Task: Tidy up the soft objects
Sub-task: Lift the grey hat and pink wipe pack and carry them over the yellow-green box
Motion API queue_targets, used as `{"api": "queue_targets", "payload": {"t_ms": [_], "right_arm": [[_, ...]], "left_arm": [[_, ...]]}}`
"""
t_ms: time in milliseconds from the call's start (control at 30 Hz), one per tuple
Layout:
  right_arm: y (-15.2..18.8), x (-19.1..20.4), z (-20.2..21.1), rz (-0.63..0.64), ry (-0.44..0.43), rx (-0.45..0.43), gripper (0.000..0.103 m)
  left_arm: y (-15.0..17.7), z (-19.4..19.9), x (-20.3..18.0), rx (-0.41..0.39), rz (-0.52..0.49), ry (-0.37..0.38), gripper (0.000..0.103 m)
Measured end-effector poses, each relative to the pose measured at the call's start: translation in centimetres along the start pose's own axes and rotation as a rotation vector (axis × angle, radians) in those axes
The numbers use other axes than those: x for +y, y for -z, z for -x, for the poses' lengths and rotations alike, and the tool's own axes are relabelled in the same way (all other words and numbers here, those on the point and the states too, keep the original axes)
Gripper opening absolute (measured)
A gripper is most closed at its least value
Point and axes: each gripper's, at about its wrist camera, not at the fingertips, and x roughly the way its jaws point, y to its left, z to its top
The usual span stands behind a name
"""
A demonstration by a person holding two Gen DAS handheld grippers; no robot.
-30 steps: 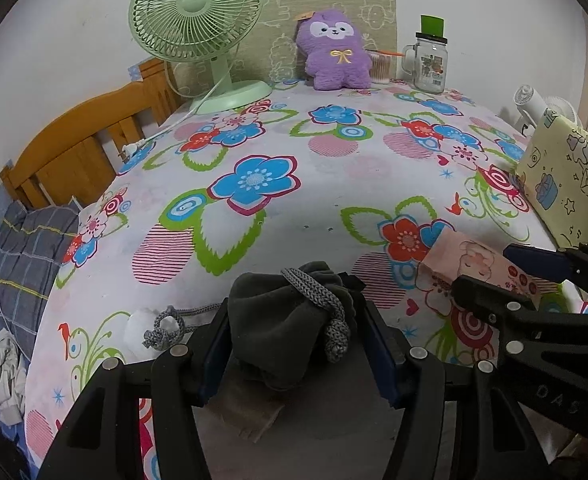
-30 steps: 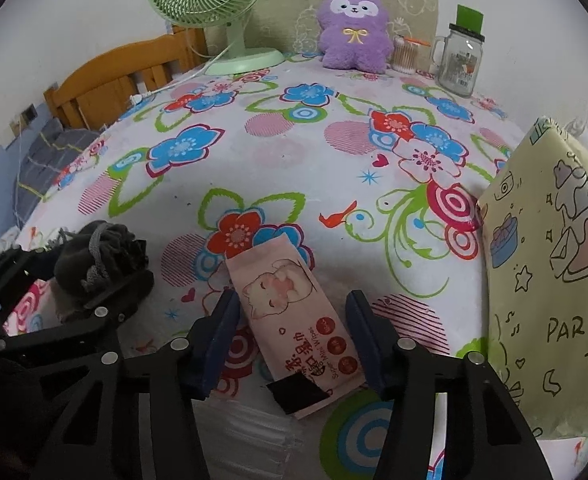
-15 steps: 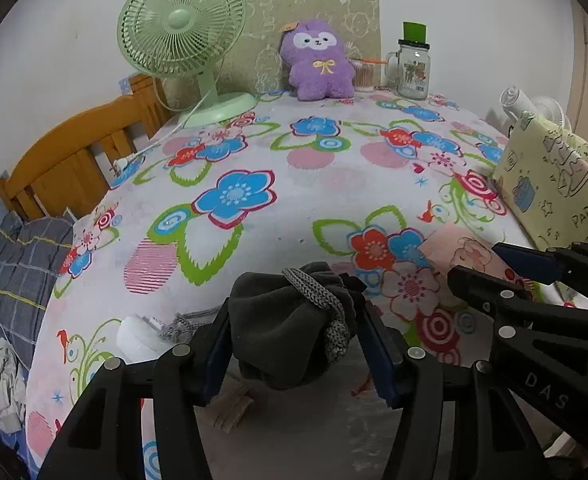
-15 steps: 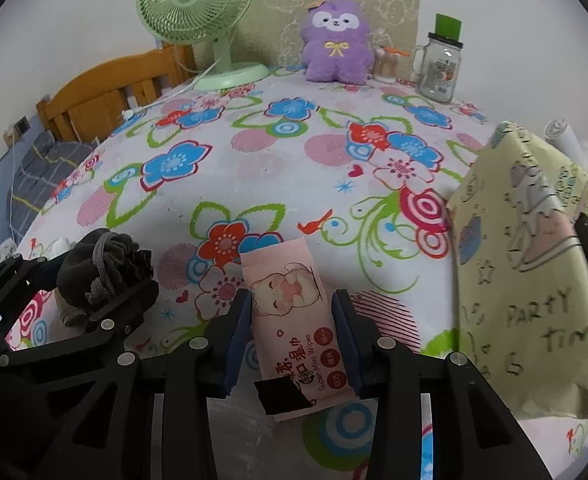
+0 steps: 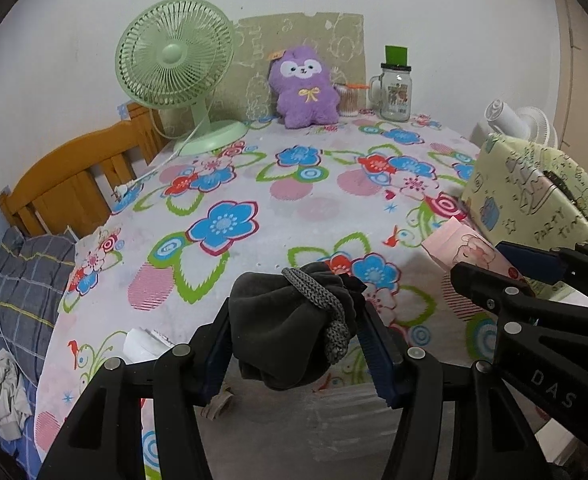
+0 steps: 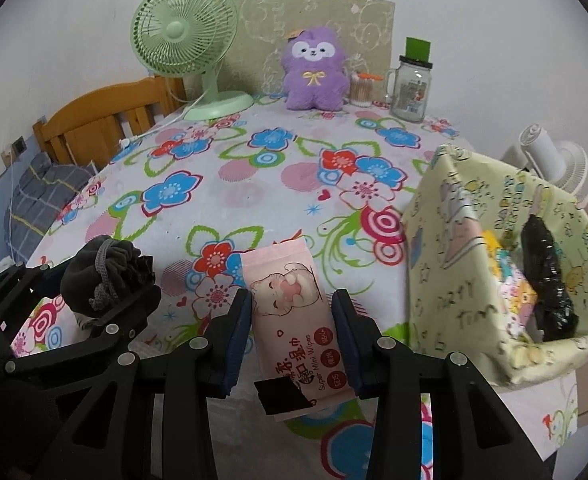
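Two grippers, both loaded. Your left gripper (image 5: 297,336) clamps a dark grey drawstring pouch (image 5: 290,320), lifted clear of the flowered counter (image 5: 254,168). Your right gripper (image 6: 292,332) pinches a pink pack of wipes (image 6: 294,320) by its long sides, just beside the yellow party bag (image 6: 465,264). Purple plush toy (image 6: 313,76) sits far back by the green fan (image 6: 186,32).

Right tool (image 6: 292,334) clamped wipes pack (image 6: 294,312), both tools lifted
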Motion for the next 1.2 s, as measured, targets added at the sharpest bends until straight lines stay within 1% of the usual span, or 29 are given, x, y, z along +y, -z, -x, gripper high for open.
{"api": "queue_targets", "payload": {"t_ms": [500, 767, 1200], "right_arm": [[0.2, -1.2, 4.3, -0.008, 0.011, -0.082, 0.044], [-0.3, -2.2, 6.7, -0.006, 0.031, -0.121, 0.044], [-1.2, -4.7, 9.1, -0.029, 0.057, -0.161, 0.044]], "left_arm": [[-0.6, 3.2, -2.3, -0.064, -0.020, 0.012, 0.061], [-1.7, 5.0, -3.8, -0.106, -0.032, 0.033, 0.061], [-3.7, 6.1, -6.5, -0.143, -0.056, 0.053, 0.061]]}}
